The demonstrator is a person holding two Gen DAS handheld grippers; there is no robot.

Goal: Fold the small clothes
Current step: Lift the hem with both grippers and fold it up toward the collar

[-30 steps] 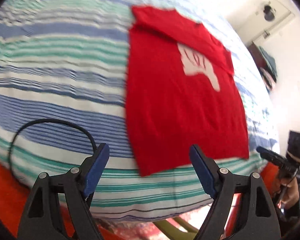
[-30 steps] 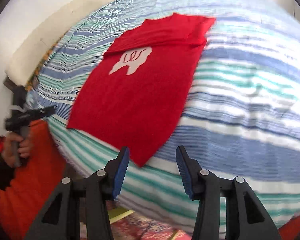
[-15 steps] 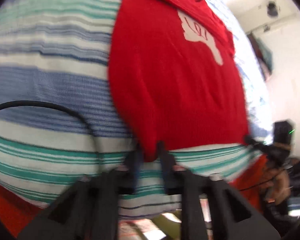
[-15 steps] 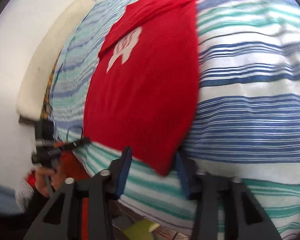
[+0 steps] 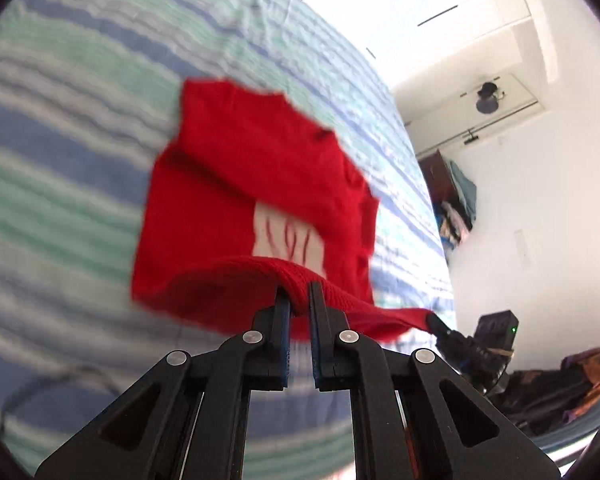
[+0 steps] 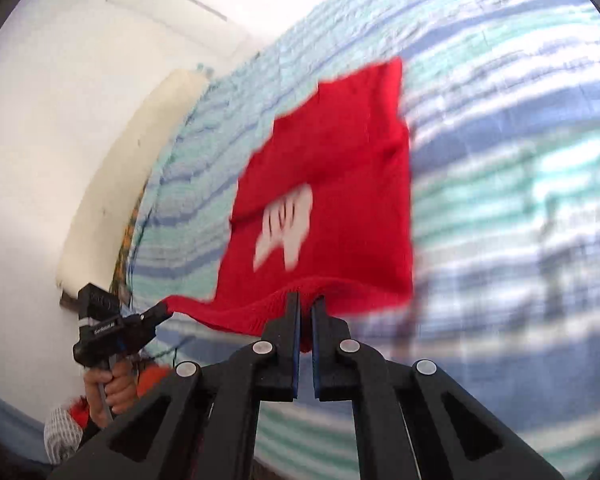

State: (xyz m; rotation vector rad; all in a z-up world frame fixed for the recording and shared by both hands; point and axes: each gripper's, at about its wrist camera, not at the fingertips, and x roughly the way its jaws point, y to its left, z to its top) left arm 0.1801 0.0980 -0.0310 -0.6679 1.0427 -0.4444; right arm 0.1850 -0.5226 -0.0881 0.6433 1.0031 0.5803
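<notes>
A small red knit top [image 5: 236,184] with a white print lies on a striped bedspread [image 5: 60,160]. Its near hem is lifted off the bed and curls toward the print. My left gripper [image 5: 298,300] is shut on one corner of that hem. My right gripper [image 6: 306,300] is shut on the other hem corner of the top [image 6: 340,184]. Each gripper shows in the other's view: the right one [image 5: 440,326] at the far end of the raised hem, the left one [image 6: 156,314] likewise.
The bedspread [image 6: 520,160] spreads wide around the top. A cream pad [image 6: 112,184] stands against the white wall at the bed's left edge. A dark shelf with clothes [image 5: 456,204] stands by the wall to the right. A black cable [image 5: 68,376] lies near the front edge.
Both grippers closed on the top's near hem corners, then lifted the hem off the bed and carried it forward over the body of the top.
</notes>
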